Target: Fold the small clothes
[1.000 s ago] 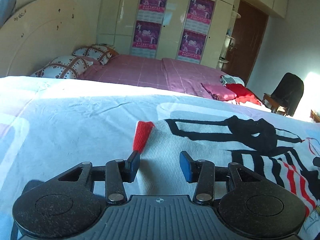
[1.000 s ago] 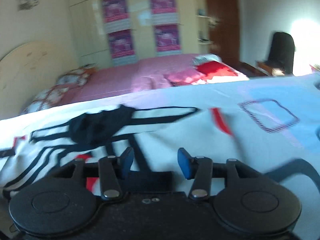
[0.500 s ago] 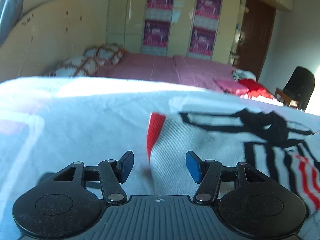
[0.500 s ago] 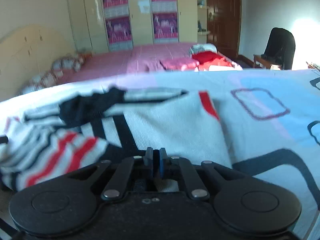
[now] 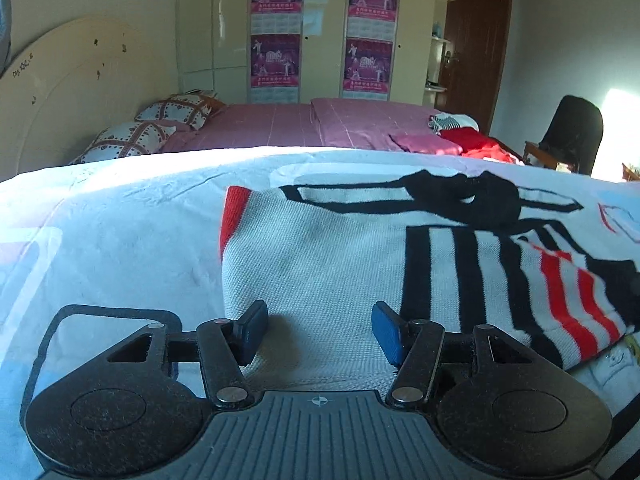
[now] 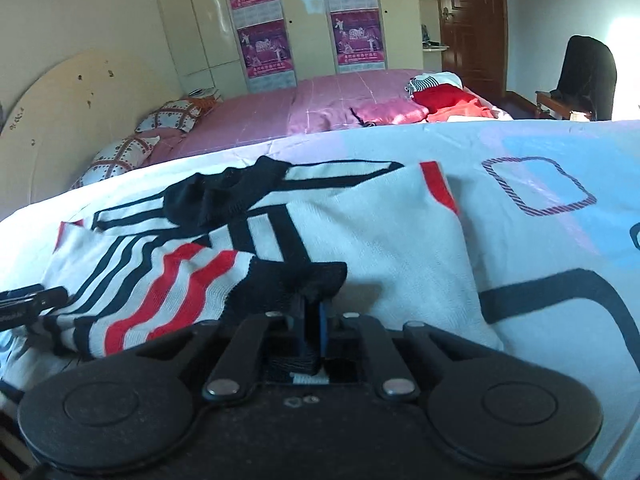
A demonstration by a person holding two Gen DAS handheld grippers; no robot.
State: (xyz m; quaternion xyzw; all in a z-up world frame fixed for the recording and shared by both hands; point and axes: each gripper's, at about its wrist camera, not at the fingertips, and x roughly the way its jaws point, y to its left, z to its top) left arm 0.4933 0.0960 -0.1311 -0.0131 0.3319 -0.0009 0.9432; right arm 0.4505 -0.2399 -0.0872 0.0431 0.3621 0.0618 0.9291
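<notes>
A small white knit sweater [image 5: 320, 264] with black and red stripes lies spread on the patterned bed sheet [image 5: 120, 240]. My left gripper [image 5: 318, 328] is open, its blue pads on either side of the sweater's near white edge. In the right wrist view the sweater [image 6: 360, 232] lies partly folded, a striped sleeve laid over its body. My right gripper [image 6: 312, 320] is shut on the sweater's black cuff [image 6: 308, 280]. The left gripper's tip [image 6: 36, 300] shows at the left edge of that view.
A pink bed [image 5: 304, 124] with patterned pillows [image 5: 132, 140] and a heap of red and pink clothes [image 6: 440, 100] stands behind. A wardrobe with posters [image 5: 320, 28], a brown door [image 6: 468, 20] and a dark chair [image 5: 576, 136] are further back.
My right gripper closed on the black cuff and pulled the sleeve over the sweater's body. My left gripper moved forward, so the sweater's white edge now lies between its open fingers.
</notes>
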